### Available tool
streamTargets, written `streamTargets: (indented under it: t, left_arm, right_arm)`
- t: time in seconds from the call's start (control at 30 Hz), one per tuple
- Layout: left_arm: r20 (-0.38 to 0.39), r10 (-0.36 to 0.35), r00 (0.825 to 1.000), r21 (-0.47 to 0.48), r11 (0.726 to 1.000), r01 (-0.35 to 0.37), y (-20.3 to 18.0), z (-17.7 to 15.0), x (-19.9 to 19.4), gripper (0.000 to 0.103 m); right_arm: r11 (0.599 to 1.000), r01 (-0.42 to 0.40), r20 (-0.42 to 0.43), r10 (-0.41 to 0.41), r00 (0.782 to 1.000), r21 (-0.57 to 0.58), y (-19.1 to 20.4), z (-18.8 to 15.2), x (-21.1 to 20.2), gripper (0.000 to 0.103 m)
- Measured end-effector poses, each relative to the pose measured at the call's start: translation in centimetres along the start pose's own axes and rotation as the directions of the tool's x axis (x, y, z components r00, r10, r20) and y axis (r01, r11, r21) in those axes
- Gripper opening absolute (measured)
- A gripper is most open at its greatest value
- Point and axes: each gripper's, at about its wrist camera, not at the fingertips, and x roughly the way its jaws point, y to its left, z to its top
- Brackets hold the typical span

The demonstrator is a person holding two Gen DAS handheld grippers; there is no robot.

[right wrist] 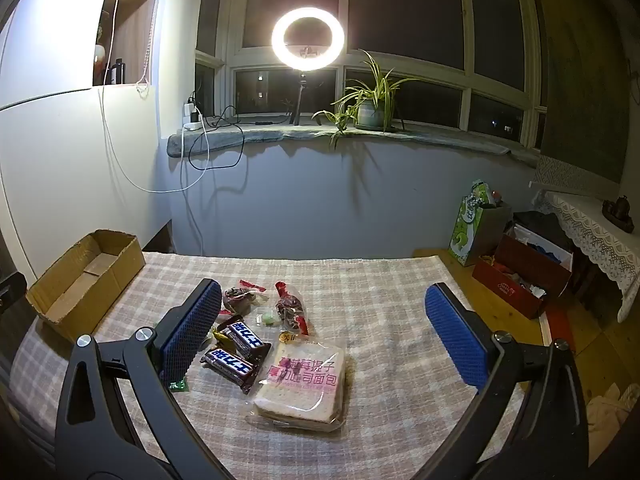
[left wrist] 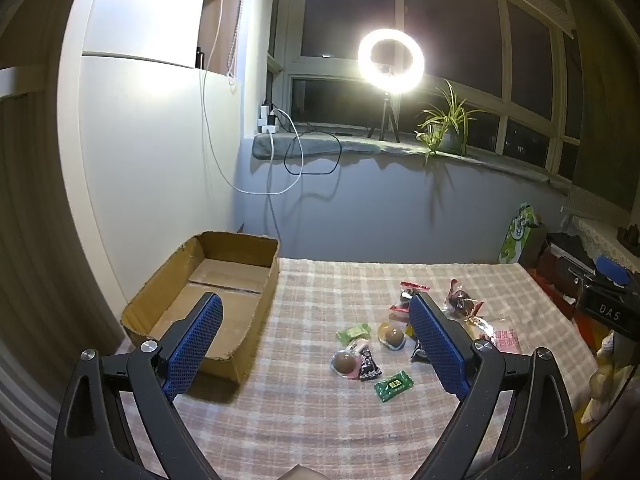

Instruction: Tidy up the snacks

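Jaws: left gripper (left wrist: 316,344) and right gripper (right wrist: 324,330) both spread wide, nothing between the blue mesh-textured pads | snacks: glossy crinkled wrappers, two chocolate bars (right wrist: 236,354), a square bagged bread slice (right wrist: 304,384), scattered right of the cardboard box (left wrist: 208,292) | box: open, corrugated, rectangular, on the plaid cloth (left wrist: 320,420)

Matt corrugated cardboard box (left wrist: 208,292); woven checked tablecloth (right wrist: 380,292); glossy clear plastic bread wrapper (right wrist: 304,380); textured blue rubbery gripper pads (left wrist: 192,348)

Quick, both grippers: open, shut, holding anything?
Left gripper: open, holding nothing, above the checked cloth.
Right gripper: open, holding nothing, over the snacks.
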Motion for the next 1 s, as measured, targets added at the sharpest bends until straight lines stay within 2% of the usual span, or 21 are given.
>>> streamTargets:
  t: [1.0]
  left_arm:
    - [-0.008,-0.017,1.0,0.0,1.0,0.017,-0.44,-0.37,0.31,0.094]
  right_arm:
    - [1.0,0.001,-0.006,-0.001,1.0,-0.003,0.14,-0.07,0.32,0.103]
